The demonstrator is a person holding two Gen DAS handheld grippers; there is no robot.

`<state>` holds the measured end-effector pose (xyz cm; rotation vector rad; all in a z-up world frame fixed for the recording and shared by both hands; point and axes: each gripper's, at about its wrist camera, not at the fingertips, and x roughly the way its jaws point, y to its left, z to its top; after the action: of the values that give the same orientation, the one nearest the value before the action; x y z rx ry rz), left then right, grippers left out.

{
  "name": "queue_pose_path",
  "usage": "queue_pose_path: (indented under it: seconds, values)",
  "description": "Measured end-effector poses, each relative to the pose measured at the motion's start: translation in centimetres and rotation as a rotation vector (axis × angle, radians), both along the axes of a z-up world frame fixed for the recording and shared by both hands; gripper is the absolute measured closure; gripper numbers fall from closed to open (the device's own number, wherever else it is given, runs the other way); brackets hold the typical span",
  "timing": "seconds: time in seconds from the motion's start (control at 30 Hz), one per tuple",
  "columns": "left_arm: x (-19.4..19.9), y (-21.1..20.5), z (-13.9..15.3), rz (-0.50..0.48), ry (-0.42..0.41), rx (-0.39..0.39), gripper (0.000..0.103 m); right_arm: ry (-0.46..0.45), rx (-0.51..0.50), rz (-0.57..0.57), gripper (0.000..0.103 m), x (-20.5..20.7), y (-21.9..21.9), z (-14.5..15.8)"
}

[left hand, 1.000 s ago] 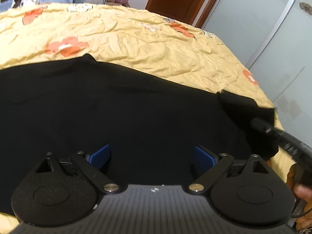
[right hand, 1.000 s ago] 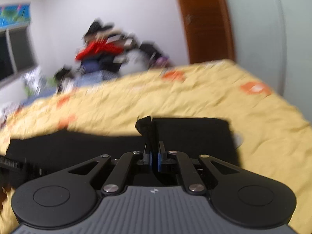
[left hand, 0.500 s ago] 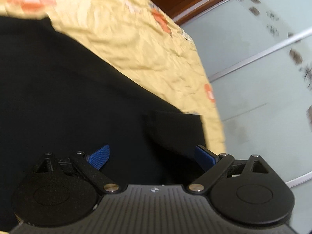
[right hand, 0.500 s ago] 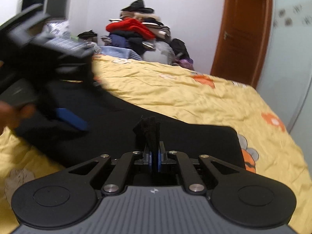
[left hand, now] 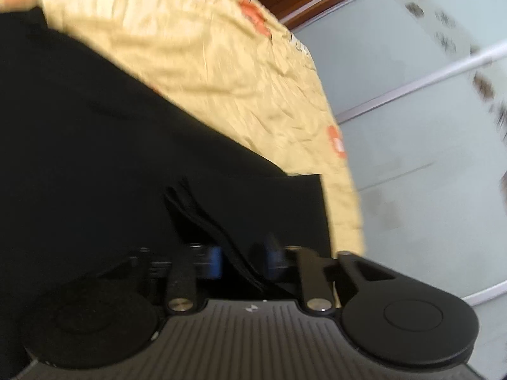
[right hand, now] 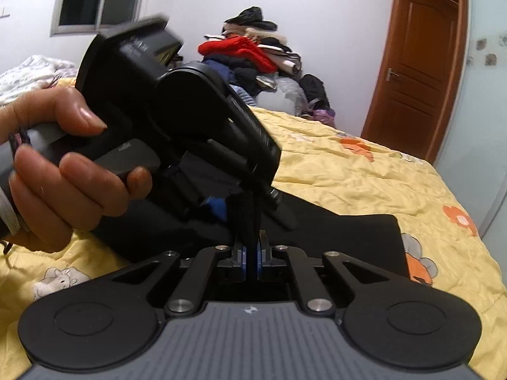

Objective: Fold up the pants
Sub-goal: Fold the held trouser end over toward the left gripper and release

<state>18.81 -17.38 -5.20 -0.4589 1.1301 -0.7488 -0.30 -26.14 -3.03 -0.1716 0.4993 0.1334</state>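
Left wrist: yellow bedspread [left hand: 253,72] at 12 o'clock, black pants [left hand: 95,145] spread from 9 to center. Left gripper [left hand: 242,258] blurred, fingers part-closed around a raised fold, grip not firm.

Right wrist: clothes pile [right hand: 253,53] at 12, door [right hand: 415,72] at 2. Right gripper [right hand: 251,261] clamped on pants. Likely mid-fold; next, left should close, then both carry the edge across.

Right gripper [right hand: 250,256]: blue pads nearly together, a narrow fold of black fabric pinched between them. Left gripper [left hand: 242,258]: seen in its own view with blue pads partly apart, a fabric strip between them (contact not confirmable; frame blurred). In the right wrist view the left gripper sits just ahead and to the left, tilted downward, gripped by the person's left hand [right hand: 60,158].
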Motion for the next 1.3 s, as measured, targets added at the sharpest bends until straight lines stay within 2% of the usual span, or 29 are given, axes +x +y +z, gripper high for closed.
queue_pose_path:
  seconds: [0.13, 0.27, 0.53, 0.7, 0.9, 1.0, 1.1, 1.13, 1.3]
  values:
    - [-1.6, 0.5, 1.4, -0.001, -0.188, 0.148, 0.096, 0.012, 0.02, 0.032, 0.097, 0.7, 1.5, 0.0]
    - [-2.1, 1.8, 2.1, 0.014, -0.312, 0.256, 0.097, 0.022, 0.011, 0.099, 0.097, 1.6, 3.6, 0.0]
    - [-0.9, 3.4, 2.3, 0.04, -0.454, 0.441, 0.096, 0.034, 0.021, 0.166, 0.097, 4.4, 6.9, -0.1]
    - [-0.7, 4.3, 2.8, 0.049, -0.532, 0.494, 0.096, 0.031, 0.044, 0.18, 0.097, 5.6, 7.9, -0.2]
    - [-0.4, 4.5, 2.6, 0.07, -0.577, 0.558, 0.095, 0.033, 0.066, 0.19, 0.097, 6.5, 7.8, -0.9]
    - [-0.2, 4.5, 2.0, 0.065, -0.562, 0.594, 0.09, 0.1, 0.071, 0.19, 0.092, 6.8, 7.4, -1.7]
    - [-0.4, 4.6, 1.8, 0.069, -0.585, 0.633, 0.076, 0.113, 0.065, 0.202, 0.089, 5.7, 6.9, -1.4]
    - [-0.6, 4.6, 1.9, 0.068, -0.595, 0.642, 0.068, 0.12, 0.076, 0.207, 0.086, 5.2, 6.4, -1.0]
    - [-1.5, 4.8, 2.9, 0.128, -0.664, 0.719, 0.059, 0.109, 0.166, 0.155, 0.081, 1.8, 1.4, 0.5]
